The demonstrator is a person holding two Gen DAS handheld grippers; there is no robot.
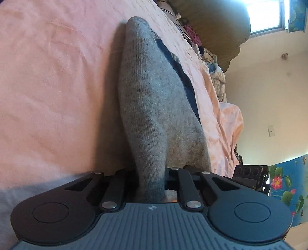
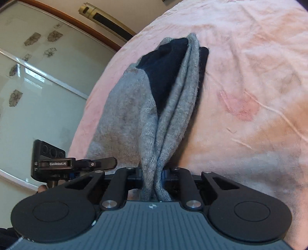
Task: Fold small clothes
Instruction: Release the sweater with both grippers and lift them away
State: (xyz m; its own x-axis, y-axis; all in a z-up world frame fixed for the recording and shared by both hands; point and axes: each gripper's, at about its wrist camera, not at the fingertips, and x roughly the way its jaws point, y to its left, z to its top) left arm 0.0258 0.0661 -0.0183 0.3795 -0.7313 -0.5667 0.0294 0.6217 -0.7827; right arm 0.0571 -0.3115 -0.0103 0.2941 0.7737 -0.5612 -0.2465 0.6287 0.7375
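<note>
A small grey knit garment (image 1: 152, 100) with dark navy parts (image 1: 182, 77) hangs stretched over the pink bedsheet (image 1: 53, 80). My left gripper (image 1: 151, 173) is shut on one gathered grey corner of it. In the right wrist view the same grey garment (image 2: 134, 115) shows its navy inside (image 2: 165, 73), and my right gripper (image 2: 154, 173) is shut on another bunched grey edge. The fingertips of both grippers are hidden by the cloth. The right gripper's body shows in the left wrist view (image 1: 250, 177), and the left gripper's body shows in the right wrist view (image 2: 55, 163).
The pink sheet (image 2: 250, 96) covers the bed, wrinkled and with a reddish stain (image 2: 238, 107). A heap of other clothes (image 1: 213, 67) lies along the bed's far edge. A frosted sliding door (image 2: 38, 86) stands beside the bed. A window (image 1: 265, 15) and blue flowered wall panels (image 1: 284, 188) lie beyond.
</note>
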